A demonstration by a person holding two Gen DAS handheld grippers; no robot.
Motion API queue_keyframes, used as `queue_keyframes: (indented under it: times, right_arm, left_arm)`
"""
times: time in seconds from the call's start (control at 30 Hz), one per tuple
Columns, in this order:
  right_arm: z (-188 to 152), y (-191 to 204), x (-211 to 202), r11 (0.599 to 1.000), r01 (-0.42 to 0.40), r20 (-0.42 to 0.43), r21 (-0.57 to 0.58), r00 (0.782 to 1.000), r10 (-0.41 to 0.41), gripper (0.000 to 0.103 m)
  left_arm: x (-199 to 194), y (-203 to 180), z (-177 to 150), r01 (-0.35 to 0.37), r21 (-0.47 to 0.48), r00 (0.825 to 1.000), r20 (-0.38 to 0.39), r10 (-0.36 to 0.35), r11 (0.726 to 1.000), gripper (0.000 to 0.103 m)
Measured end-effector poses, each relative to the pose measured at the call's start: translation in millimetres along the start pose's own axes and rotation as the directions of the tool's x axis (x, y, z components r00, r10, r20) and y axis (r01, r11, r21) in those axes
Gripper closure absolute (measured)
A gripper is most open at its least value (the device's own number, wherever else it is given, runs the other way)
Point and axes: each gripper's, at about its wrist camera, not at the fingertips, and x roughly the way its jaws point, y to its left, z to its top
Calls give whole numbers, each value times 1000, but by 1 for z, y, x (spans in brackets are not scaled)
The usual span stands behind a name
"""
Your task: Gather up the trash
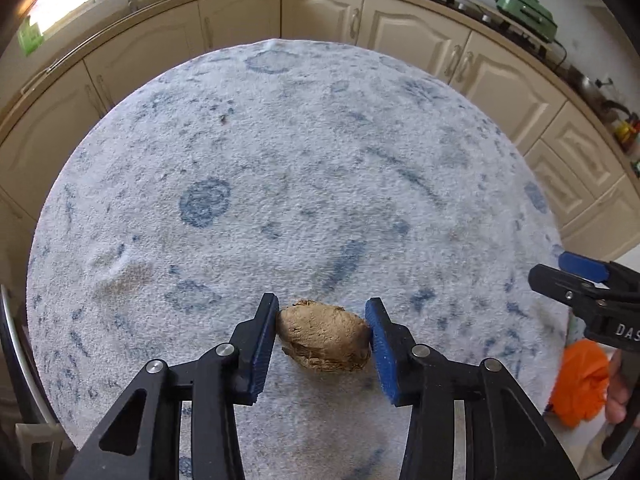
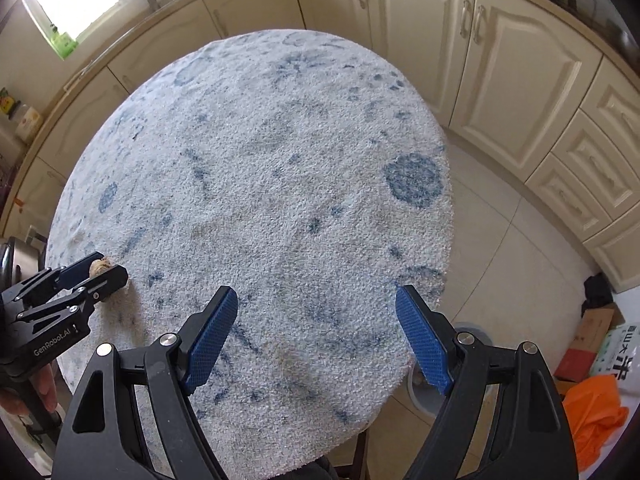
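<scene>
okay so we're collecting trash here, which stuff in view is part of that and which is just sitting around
Part of the job:
- brown fibrous lump, between the left gripper's pads, apparently gripped
- orange bag on the floor, probably for trash
- right gripper, open, nothing between its fingers

Just sitting around:
- blue-patterned table cover
- green appliance on the counter
- cardboard boxes on the floor

The left tongs (image 1: 323,330) clamp both blue pads on a brown lump (image 1: 323,336). The right tongs (image 2: 317,336) hang spread wide apart, gripping nothing.

Left gripper (image 1: 323,330) jaws clamp brown lump (image 1: 323,336).
</scene>
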Motion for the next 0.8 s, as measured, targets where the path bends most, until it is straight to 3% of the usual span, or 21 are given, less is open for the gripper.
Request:
queue_keyframes:
  times: [0.4,0.63,0.8]
  right_arm:
    - [-9,-24,-11,998,1,14,56,1000,-1,20]
    - [-21,-63,-26,990,33,39,136,998,-39,20]
    - [-41,-109,-40,970,83,45,230,994,-95,20]
  left_arm:
    - [-24,-28,5,4,71,999,51,-7,998,63]
    - [-25,-80,14,58,174,996,52,-68,983,63]
    - [-18,-133,18,120,274,991,22,-131,954,63]
